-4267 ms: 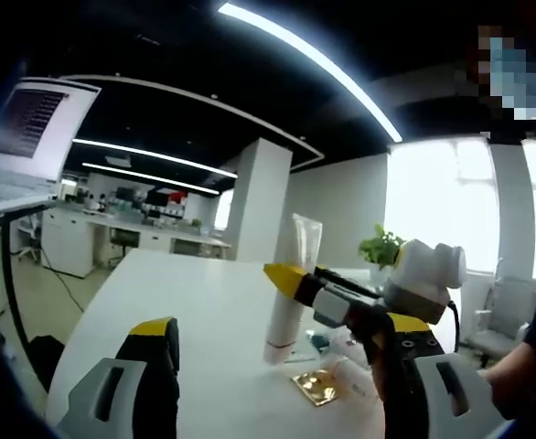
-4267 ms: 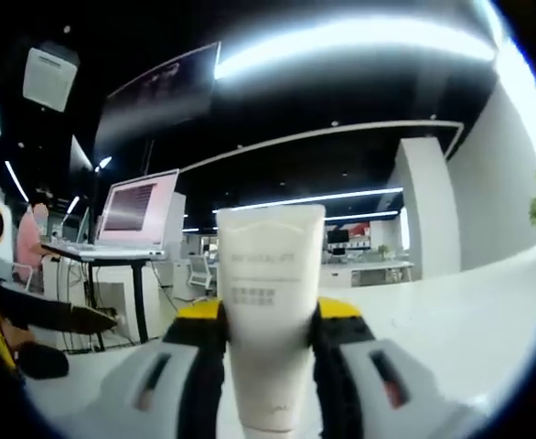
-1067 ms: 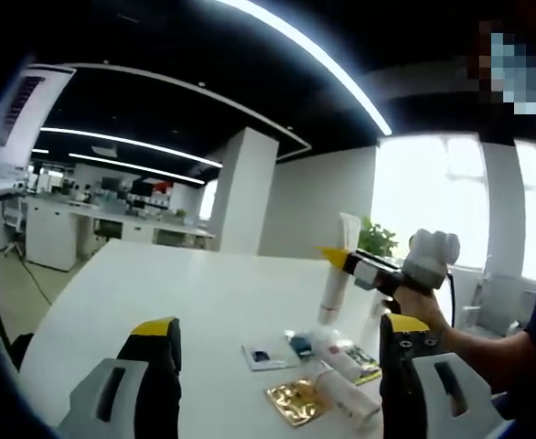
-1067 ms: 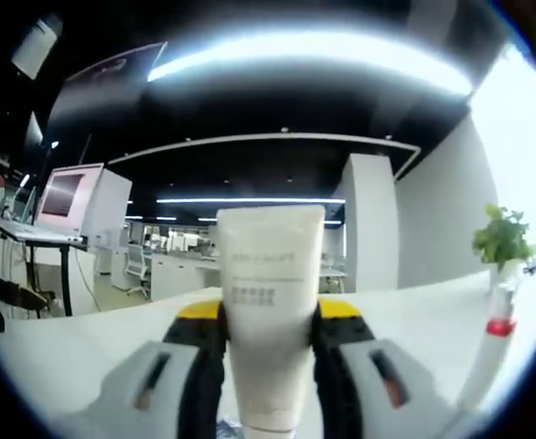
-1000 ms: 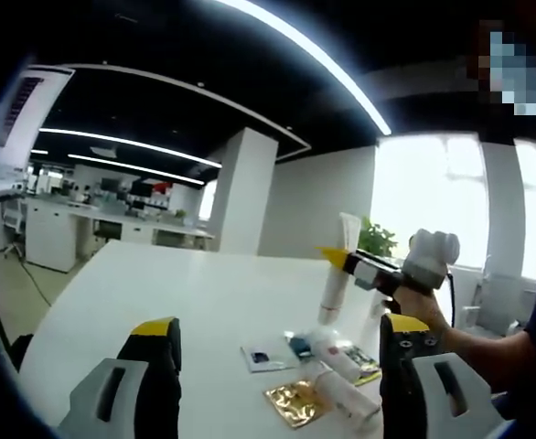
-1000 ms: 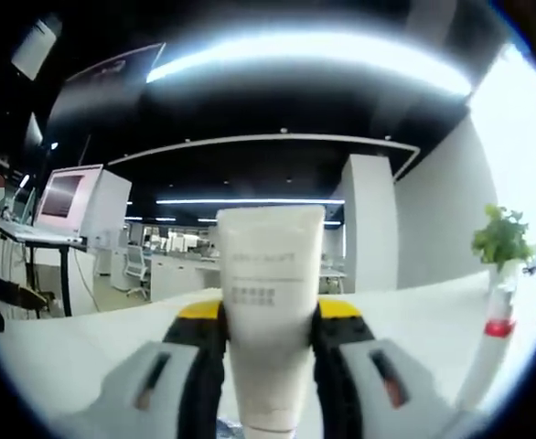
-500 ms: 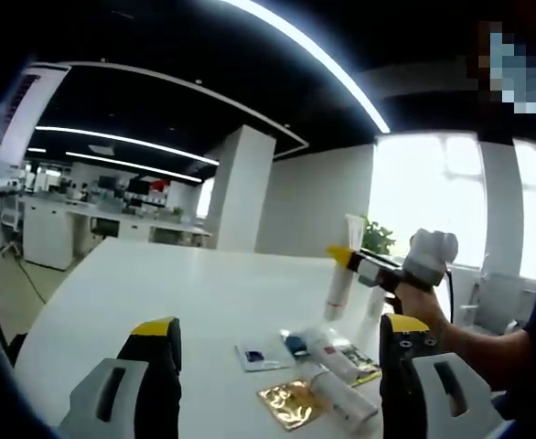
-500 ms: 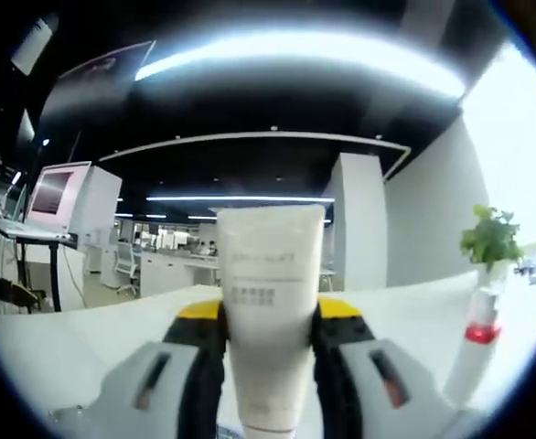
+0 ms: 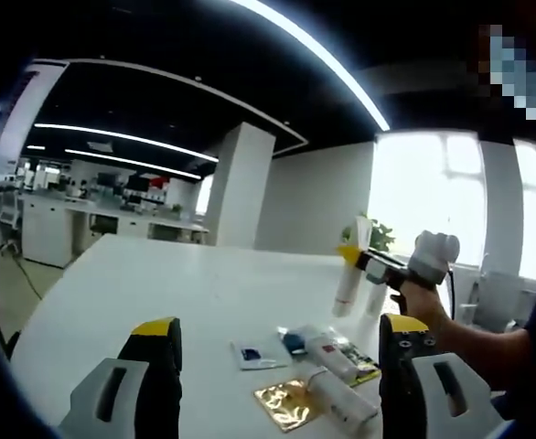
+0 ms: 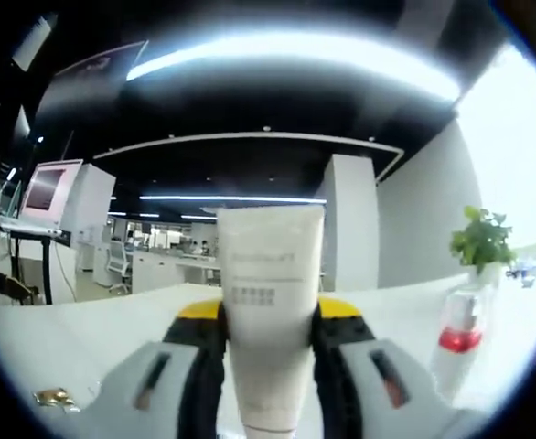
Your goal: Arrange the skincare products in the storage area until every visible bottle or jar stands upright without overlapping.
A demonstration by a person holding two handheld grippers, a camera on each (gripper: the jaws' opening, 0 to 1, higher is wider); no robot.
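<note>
My right gripper (image 10: 270, 320) is shut on a white tube (image 10: 270, 265) and holds it upright; the left gripper view shows this tube (image 9: 350, 279) above the table's far right, in the gripper (image 9: 370, 263) held by a person's hand (image 9: 421, 300). My left gripper (image 9: 279, 327) stands open near the table's front with nothing between its jaws. Ahead of it lie two white tubes (image 9: 341, 399) (image 9: 323, 353), a gold sachet (image 9: 280, 406) and a small white sachet (image 9: 250, 353). A white bottle with a red band (image 10: 455, 352) stands upright right of the held tube.
The white table (image 9: 158, 283) stretches left and back, bare there. A potted plant (image 10: 481, 240) stands beyond the red-banded bottle. A screen on a stand (image 10: 53, 192) is off the table to the left. The gold sachet (image 10: 53, 396) lies low left.
The right gripper has carried the tube farther right and away from the left gripper. In the right gripper view the red-banded bottle has grown larger and nearer. The left gripper stays open.
</note>
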